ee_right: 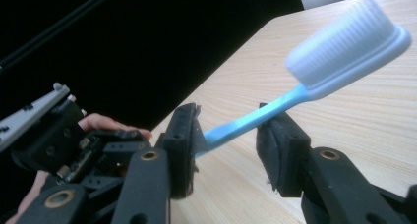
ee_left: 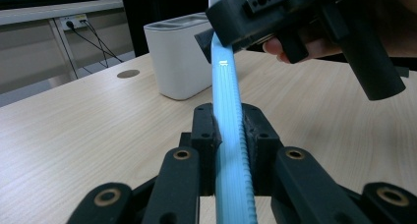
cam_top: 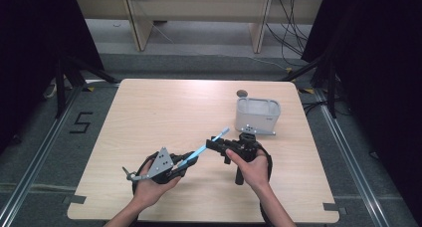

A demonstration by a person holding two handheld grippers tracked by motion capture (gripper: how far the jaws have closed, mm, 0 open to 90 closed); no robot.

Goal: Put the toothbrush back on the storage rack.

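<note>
Light-blue toothbrush (cam_top: 205, 148) with white bristles, held tilted above the worktop (cam_top: 159, 112): ribbed handle clamped at the lower end, head raised toward the far right.

Light wood table (cam_top: 164, 112) with a small round hole (cam_top: 242, 93) near its far edge. White open-top bin (cam_top: 257, 115) stands just in front of that hole, what looks like a flat foot at its base. Floor marker "5" (cam_top: 81, 122) left of table, cables (cam_top: 291, 30) behind.
</note>
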